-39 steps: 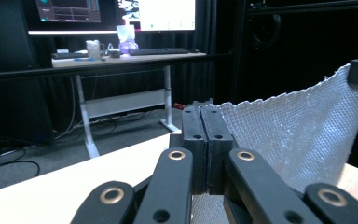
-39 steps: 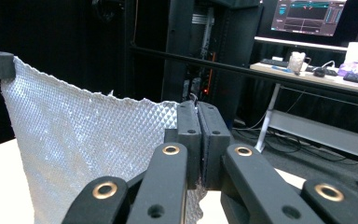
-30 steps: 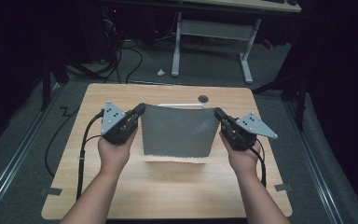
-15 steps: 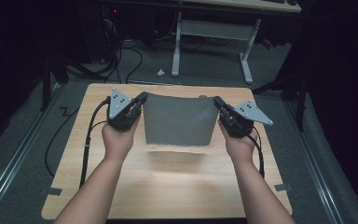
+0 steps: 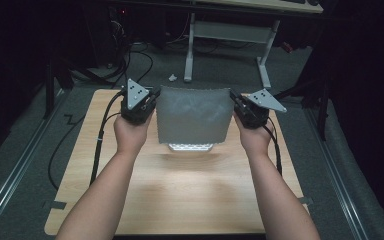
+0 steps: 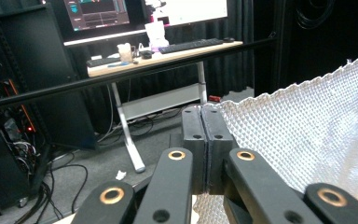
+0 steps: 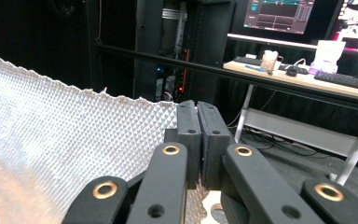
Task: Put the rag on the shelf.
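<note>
A grey waffle-textured cloth (image 5: 194,115) hangs stretched between my two grippers above the far half of the wooden table (image 5: 180,195). My left gripper (image 5: 152,97) is shut on the cloth's top left corner, and the cloth (image 6: 307,135) runs off to the right of its pressed-together jaws in the left gripper view. My right gripper (image 5: 234,98) is shut on the top right corner, with the cloth (image 7: 60,154) spreading leftward from its jaws. The cloth's lower edge (image 5: 190,146) hangs just above the tabletop and looks lighter there.
A desk with white legs (image 5: 225,45) stands beyond the table on the dark floor. It carries monitors (image 6: 98,11) and a keyboard (image 6: 191,45). Black cables (image 5: 102,135) trail from the left gripper over the table's left edge. A black rail (image 7: 233,72) crosses in front.
Both grippers have lifted the cloth higher and carried it toward the far edge of the table, with its bottom edge coming up off the wood. The grip on both corners is unchanged.
</note>
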`<state>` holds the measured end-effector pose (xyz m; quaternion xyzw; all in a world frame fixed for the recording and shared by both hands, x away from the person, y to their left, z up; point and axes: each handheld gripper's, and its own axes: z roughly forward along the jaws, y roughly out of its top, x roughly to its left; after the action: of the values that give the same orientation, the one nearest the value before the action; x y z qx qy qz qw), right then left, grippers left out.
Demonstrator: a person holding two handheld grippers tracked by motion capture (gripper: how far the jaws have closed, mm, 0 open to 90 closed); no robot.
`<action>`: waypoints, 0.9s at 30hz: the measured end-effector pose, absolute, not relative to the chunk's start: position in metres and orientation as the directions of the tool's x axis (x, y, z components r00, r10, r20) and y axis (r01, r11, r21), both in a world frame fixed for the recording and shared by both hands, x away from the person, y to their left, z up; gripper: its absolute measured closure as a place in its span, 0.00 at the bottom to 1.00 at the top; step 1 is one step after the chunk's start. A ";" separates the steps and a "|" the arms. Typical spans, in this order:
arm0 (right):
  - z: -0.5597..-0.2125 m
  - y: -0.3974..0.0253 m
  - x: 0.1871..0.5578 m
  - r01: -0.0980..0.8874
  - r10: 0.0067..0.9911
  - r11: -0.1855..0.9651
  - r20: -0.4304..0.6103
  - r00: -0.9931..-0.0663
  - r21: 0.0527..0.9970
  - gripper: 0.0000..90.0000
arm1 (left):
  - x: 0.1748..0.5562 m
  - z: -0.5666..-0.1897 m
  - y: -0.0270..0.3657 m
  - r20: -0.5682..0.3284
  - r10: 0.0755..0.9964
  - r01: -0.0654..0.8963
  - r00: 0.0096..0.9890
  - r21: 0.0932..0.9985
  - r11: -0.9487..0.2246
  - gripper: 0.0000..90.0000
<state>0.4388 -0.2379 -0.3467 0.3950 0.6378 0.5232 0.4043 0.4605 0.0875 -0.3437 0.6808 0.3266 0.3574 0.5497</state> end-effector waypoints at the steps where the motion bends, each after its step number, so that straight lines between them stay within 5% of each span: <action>1: -0.347 -0.238 0.441 0.083 0.928 0.137 -0.099 -0.358 0.987 1.00 | 0.463 -0.344 0.088 0.117 0.839 0.056 0.532 0.983 -0.173 0.99; 12: -0.367 -0.231 0.469 0.175 0.924 0.205 -0.132 -0.358 0.963 1.00 | 0.494 -0.376 0.089 0.057 0.843 0.214 0.535 0.956 -0.200 0.99; 27: -0.403 -0.232 0.475 0.262 0.902 0.248 -0.124 -0.413 0.933 1.00 | 0.492 -0.416 0.094 0.023 0.814 0.296 0.581 0.925 -0.238 0.99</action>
<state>0.4753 -0.2315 -0.4029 0.4114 0.7073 0.4544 0.3521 0.4920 0.0942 -0.4159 0.7411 0.3742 0.2638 0.4911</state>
